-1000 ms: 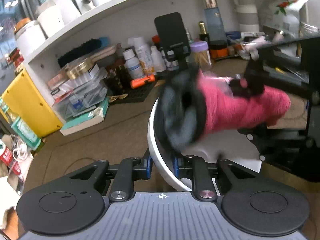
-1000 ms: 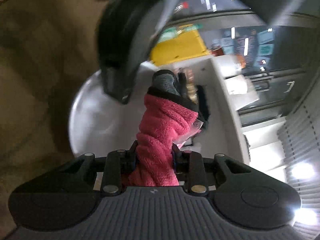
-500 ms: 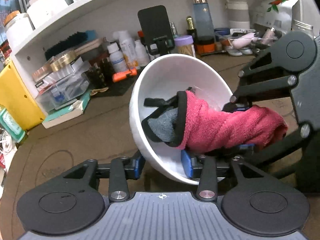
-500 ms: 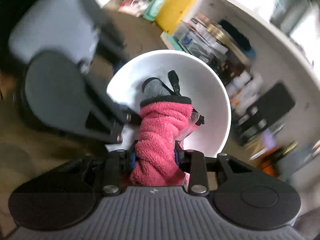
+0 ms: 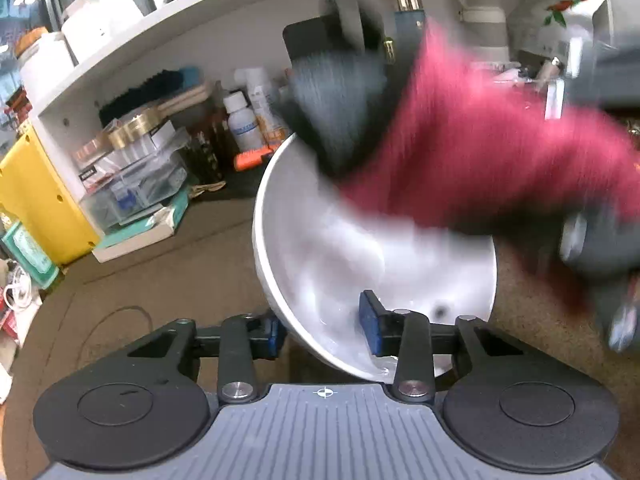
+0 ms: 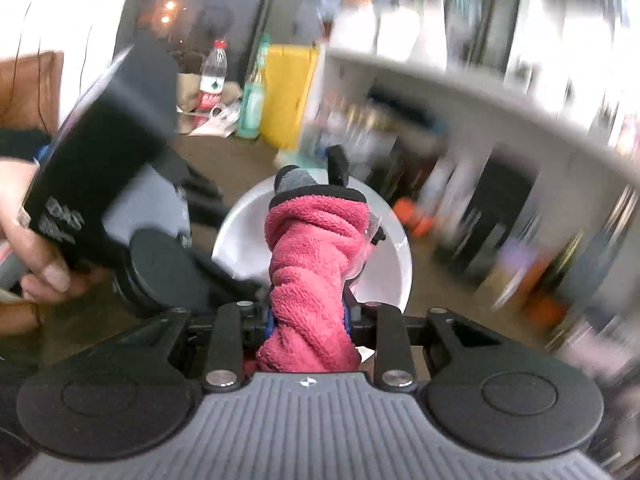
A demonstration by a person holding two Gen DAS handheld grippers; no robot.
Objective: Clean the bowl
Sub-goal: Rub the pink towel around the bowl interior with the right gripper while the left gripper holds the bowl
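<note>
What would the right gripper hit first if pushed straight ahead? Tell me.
Probably the round white ceramic bowl: the right gripper, clamped on the pink fleece cloth, aims at its inside. Depth is unclear.

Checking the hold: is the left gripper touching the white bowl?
Touching. In the left wrist view the left gripper has its jaws on either side of the white bowl wall, one pad inside, one outside, clamping the rim.

Black linkage gripper (image 5: 324, 330), blue pads (image 5: 370, 322), ribbed grey body, silver screws
</note>
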